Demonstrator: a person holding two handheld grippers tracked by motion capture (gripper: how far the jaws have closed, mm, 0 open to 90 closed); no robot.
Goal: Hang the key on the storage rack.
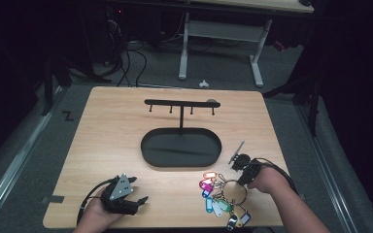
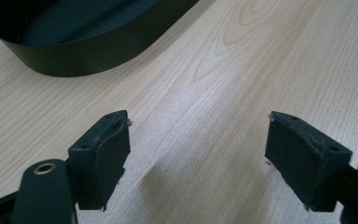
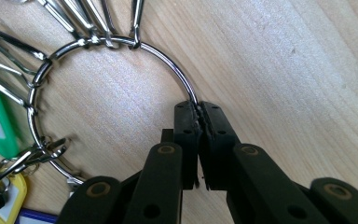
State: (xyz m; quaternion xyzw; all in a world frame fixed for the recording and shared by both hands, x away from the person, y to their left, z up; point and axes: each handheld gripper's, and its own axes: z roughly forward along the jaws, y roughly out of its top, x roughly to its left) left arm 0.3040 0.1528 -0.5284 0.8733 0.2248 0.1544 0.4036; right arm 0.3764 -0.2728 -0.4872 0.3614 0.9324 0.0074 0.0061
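Note:
A large metal key ring (image 3: 107, 44) lies flat on the wooden table (image 1: 116, 145), strung with several coloured key tags (image 1: 218, 199). My right gripper (image 3: 199, 109) is shut on the ring's wire at its near right side; in the high view it sits at the front right (image 1: 243, 167). A black key stand (image 1: 180, 104) with small hooks rises from an oval black tray (image 1: 148, 145) at the table's middle. My left gripper (image 1: 138, 191) rests low at the front left, open, with bare wood between its pads (image 2: 105, 154). The tray's wall (image 2: 88, 56) shows ahead of it.
Beyond the table's far edge stand a white desk frame (image 1: 218, 34) and loose cables (image 1: 126, 58) on the grey floor. The room around is dark. Bare wood lies to the left of the tray and between the two grippers.

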